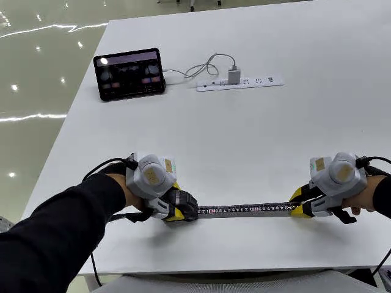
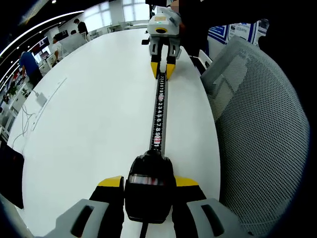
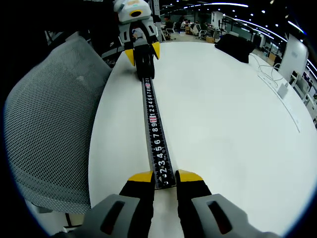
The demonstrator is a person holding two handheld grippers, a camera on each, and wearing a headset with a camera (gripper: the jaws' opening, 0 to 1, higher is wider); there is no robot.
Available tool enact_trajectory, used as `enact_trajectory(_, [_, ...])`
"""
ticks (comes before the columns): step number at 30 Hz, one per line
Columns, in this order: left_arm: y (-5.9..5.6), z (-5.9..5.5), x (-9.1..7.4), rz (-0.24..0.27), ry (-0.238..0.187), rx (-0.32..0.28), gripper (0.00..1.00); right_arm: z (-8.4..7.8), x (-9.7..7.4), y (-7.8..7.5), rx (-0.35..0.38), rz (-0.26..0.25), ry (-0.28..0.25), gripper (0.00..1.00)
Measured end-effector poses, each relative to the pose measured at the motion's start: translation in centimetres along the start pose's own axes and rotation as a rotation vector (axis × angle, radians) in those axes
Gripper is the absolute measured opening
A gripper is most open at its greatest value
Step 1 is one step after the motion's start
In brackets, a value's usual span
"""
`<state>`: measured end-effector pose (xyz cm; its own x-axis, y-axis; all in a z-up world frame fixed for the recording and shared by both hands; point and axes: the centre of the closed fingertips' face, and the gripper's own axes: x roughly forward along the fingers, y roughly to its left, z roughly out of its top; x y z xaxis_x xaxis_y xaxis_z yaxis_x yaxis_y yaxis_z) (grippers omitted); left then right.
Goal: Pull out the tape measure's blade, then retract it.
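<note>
Tape measure case (image 1: 182, 206), lower left-centre of the head view, is clamped between the left gripper's (image 2: 148, 181) jaws; its blade (image 1: 244, 210) runs right across the white table (image 1: 244, 134) to the right gripper (image 3: 159, 176), pinching its tip.

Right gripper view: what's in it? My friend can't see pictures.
A numbered tape measure blade stretches across a white table, its near end pinched by the yellow-tipped tongs of the right gripper. At the far end, the left gripper holds the black tape measure case; a grey mesh chair sits to the left.
</note>
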<state>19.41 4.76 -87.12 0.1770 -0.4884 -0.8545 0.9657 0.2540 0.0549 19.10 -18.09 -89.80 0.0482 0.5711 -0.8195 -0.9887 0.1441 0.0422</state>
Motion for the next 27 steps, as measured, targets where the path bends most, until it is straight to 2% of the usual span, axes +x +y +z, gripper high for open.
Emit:
enact_trajectory(3, [0.1,0.1,0.0,0.011,-0.014,-0.007,0.33,-0.1,0.0,-0.3,0.018,-0.015,-0.004,0.14])
enact_trajectory(5, [0.2,0.1,-0.1,0.019,-0.024,-0.032,0.34,-0.2,-0.2,-0.7,0.030,-0.057,-0.003,0.16])
enact_trajectory(6, [0.5,-0.2,-0.2,0.039,-0.020,-0.072,0.35,-0.2,-0.3,-1.1,0.038,-0.087,-0.010,0.20])
enact_trajectory(8, [1.0,-0.5,-0.3,0.081,-0.026,-0.108,0.44,0.2,-0.7,-1.6,0.077,-0.123,-0.048,0.27])
enact_trajectory(10, [1.4,-1.0,-0.5,0.120,-0.036,-0.187,0.53,0.3,-1.3,-2.0,0.125,-0.167,-0.071,0.29])
enact_trajectory(11, [1.8,-1.3,-0.7,0.147,-0.052,-0.231,0.56,0.1,-1.7,-2.4,0.156,-0.206,-0.067,0.31])
enact_trajectory(12, [2.1,-1.4,-0.9,0.164,-0.070,-0.269,0.60,-0.1,-2.0,-2.4,0.176,-0.219,-0.072,0.33])
enact_trajectory(14, [2.3,-2.1,-1.2,0.176,-0.103,-0.389,0.71,-0.1,-2.5,-2.3,0.219,-0.241,-0.098,0.38])
enact_trajectory(16, [2.9,-2.7,-1.8,0.211,-0.139,-0.457,0.80,-0.3,-3.1,-2.4,0.240,-0.264,-0.121,0.41])
enact_trajectory(20, [3.5,-3.7,-2.9,0.257,-0.199,-0.539,0.89,-0.9,-4.1,-2.1,0.266,-0.301,-0.141,0.47])
enact_trajectory(24, [3.9,-4.2,-4.5,0.313,-0.282,-0.573,0.95,-1.4,-5.2,-1.7,0.294,-0.336,-0.171,0.54])
enact_trajectory(27, [3.8,-4.8,-5.7,0.346,-0.316,-0.602,1.00,-1.5,-6.0,-1.0,0.300,-0.360,-0.190,0.59])
